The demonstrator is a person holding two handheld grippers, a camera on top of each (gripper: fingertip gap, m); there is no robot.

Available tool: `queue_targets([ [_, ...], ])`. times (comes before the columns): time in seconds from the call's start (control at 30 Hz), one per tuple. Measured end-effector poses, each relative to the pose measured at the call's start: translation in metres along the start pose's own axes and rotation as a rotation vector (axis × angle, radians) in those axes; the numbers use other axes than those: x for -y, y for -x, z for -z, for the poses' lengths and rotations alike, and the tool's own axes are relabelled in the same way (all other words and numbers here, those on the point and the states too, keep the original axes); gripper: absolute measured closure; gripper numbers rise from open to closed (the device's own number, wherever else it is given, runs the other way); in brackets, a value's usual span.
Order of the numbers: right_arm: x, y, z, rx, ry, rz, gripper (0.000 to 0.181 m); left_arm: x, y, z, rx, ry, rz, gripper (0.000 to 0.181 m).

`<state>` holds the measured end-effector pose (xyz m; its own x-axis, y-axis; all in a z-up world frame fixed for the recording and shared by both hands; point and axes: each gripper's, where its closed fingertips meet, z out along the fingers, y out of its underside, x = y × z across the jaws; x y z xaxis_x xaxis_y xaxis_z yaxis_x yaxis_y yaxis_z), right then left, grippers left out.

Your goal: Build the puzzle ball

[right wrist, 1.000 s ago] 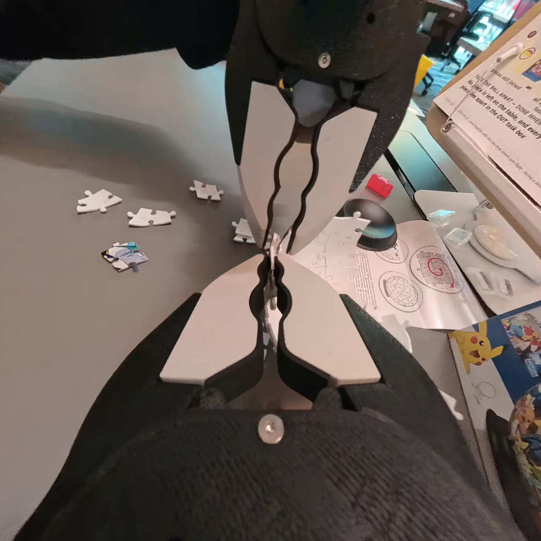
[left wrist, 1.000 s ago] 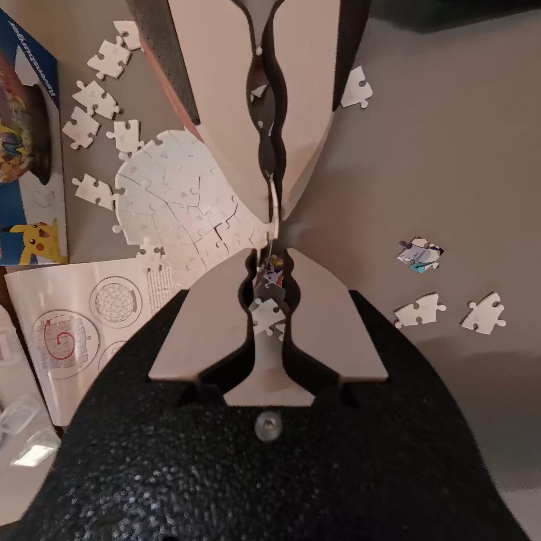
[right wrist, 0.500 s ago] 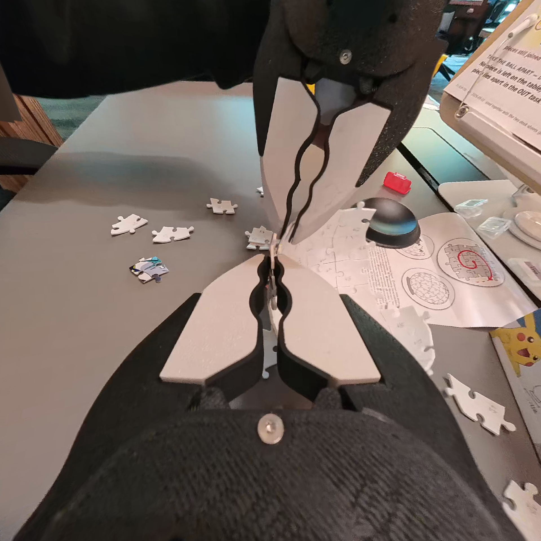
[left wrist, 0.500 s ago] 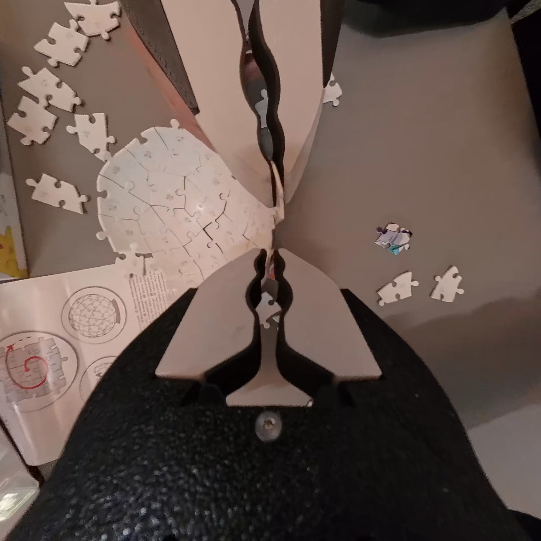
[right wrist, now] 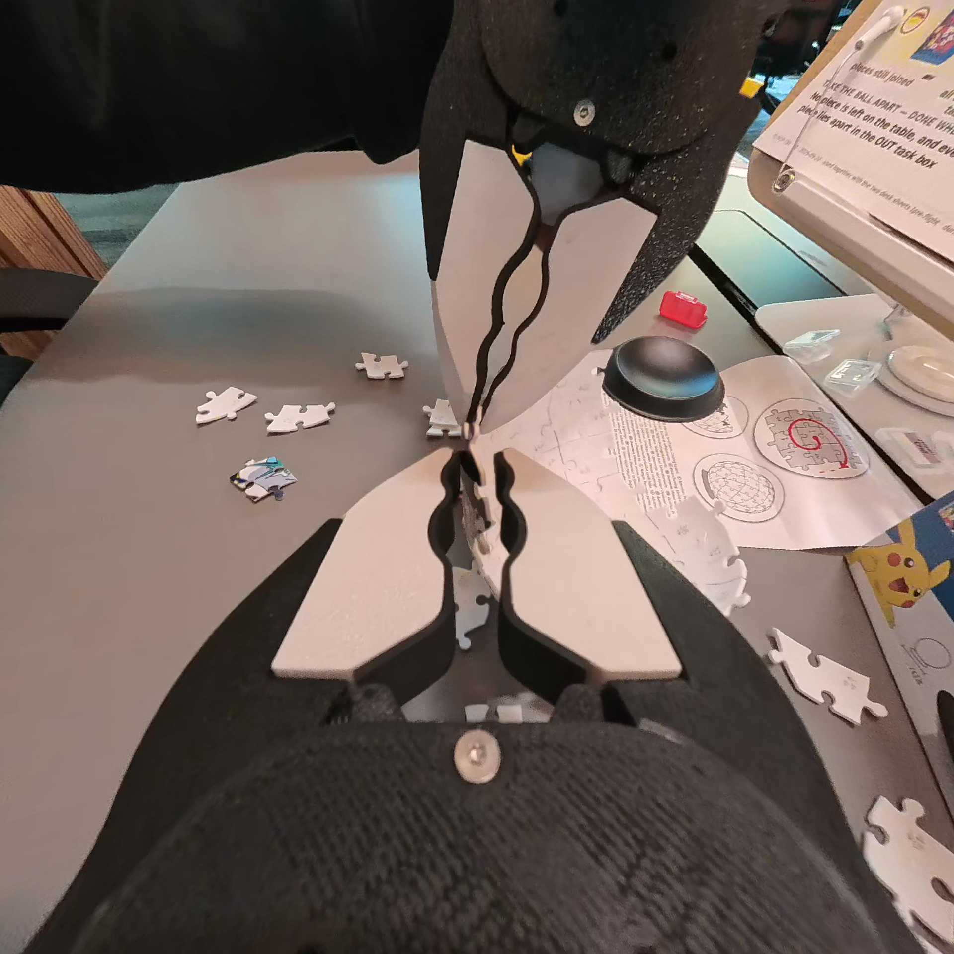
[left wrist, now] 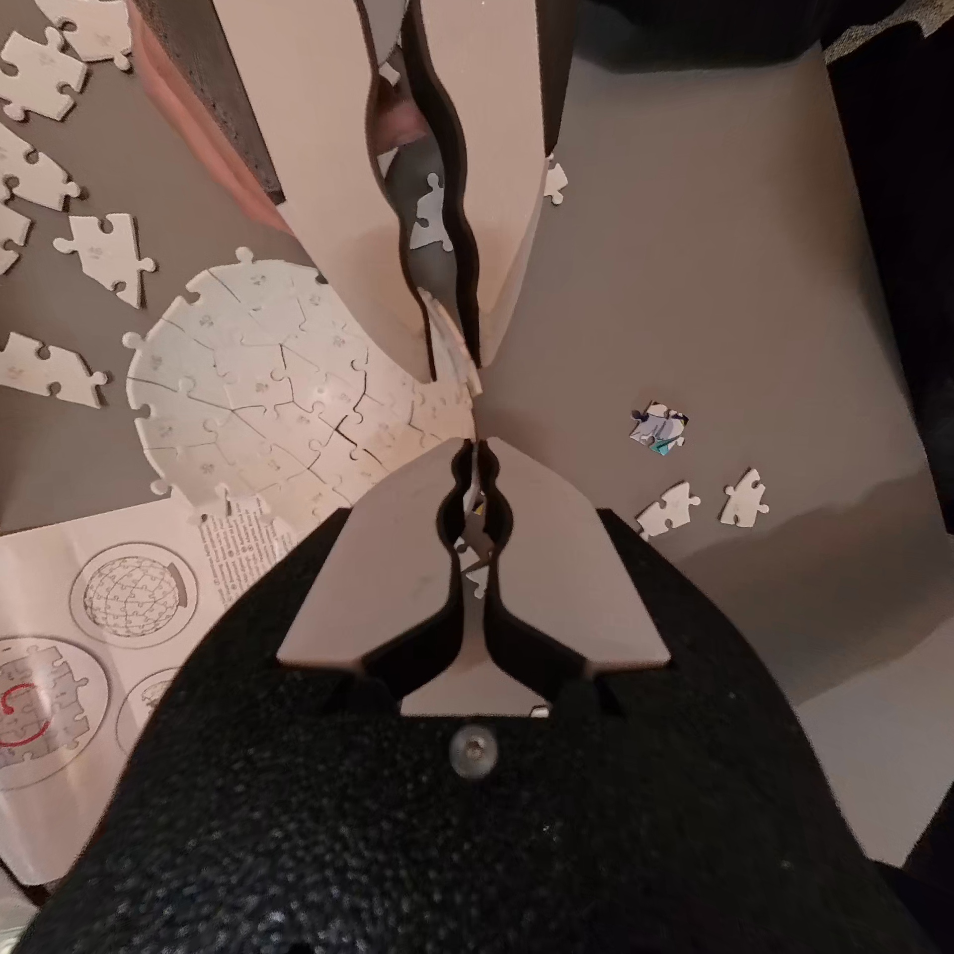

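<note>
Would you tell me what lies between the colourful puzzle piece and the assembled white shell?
Left wrist view: the left claw and right claw tips meet at the rim of the shell; otherwise bare table.

Partly assembled puzzle ball shell: white curved dome of interlocked pieces, inner side visible, one edge raised off the tabletop. Loose puzzle pieces lie scattered nearby, mostly white side up.

At the far right edge of your desk you have a small red block. Just past that edge, clear plastic packets lie beside a white round dish, under a tilted clipboard holding a printed sheet.
</note>
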<state>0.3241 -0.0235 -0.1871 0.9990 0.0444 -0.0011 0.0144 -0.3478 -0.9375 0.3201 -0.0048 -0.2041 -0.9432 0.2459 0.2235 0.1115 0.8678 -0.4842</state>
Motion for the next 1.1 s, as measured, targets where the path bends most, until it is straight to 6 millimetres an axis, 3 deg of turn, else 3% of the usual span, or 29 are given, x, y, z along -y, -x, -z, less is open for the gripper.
queue_targets([
  [0.37, -0.0017, 0.0044, 0.0014, 0.018, 0.034, 0.065, 0.175, -0.0035, -0.0002, 0.0009, -0.006, 0.056, -0.003, 0.180],
  [0.83, -0.0072, 0.0011, -0.0020, 0.061, 0.057, -0.103, 0.176, -0.0074, 0.0039, -0.0001, 0.029, 0.143, -0.054, 0.180],
  [1.1, -0.0108, -0.0010, -0.0037, 0.058, 0.080, -0.113, 0.176, -0.0094, 0.0063, -0.0039, 0.035, 0.189, -0.076, 0.180],
])
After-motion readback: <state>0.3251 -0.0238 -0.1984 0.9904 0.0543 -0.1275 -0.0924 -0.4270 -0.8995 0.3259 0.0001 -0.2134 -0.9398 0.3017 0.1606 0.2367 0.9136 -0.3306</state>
